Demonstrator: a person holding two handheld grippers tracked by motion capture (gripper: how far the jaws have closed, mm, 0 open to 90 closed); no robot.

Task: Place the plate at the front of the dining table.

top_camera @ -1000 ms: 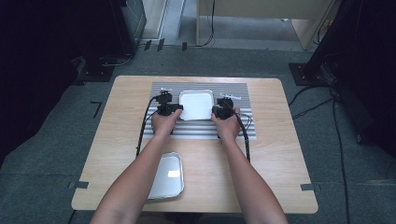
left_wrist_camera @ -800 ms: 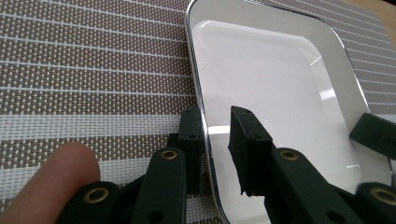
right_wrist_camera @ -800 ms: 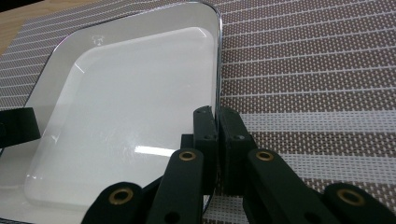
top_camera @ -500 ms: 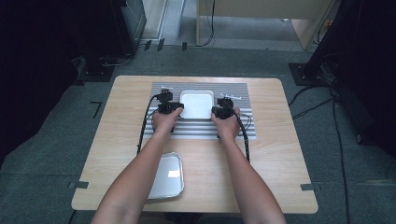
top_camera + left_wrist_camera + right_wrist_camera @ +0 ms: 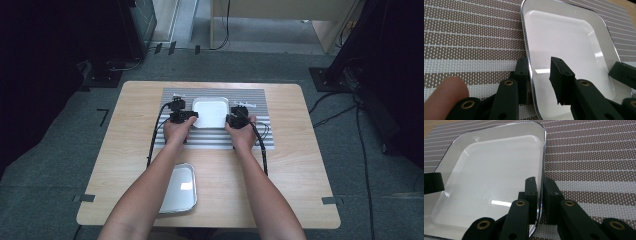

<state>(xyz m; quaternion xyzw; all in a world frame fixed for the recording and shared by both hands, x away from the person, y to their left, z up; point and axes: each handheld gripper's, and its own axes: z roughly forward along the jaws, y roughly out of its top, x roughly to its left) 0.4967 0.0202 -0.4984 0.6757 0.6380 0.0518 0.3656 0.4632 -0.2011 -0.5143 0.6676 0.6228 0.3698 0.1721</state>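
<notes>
Right gripper (image 5: 539, 195) nearly closed on the white tray's (image 5: 211, 112) rim on the striped mat (image 5: 260, 100), left gripper (image 5: 540, 75) straddling the opposite rim agape: lifting now risks tilt or slip.

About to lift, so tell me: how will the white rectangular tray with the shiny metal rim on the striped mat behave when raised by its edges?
The white rectangular tray looks rigid, so it should lift flat. Its glossy rim may slip: the right gripper pinches it narrowly, while the left gripper only straddles it, open. It looks shallow and empty, so probably light.
</notes>
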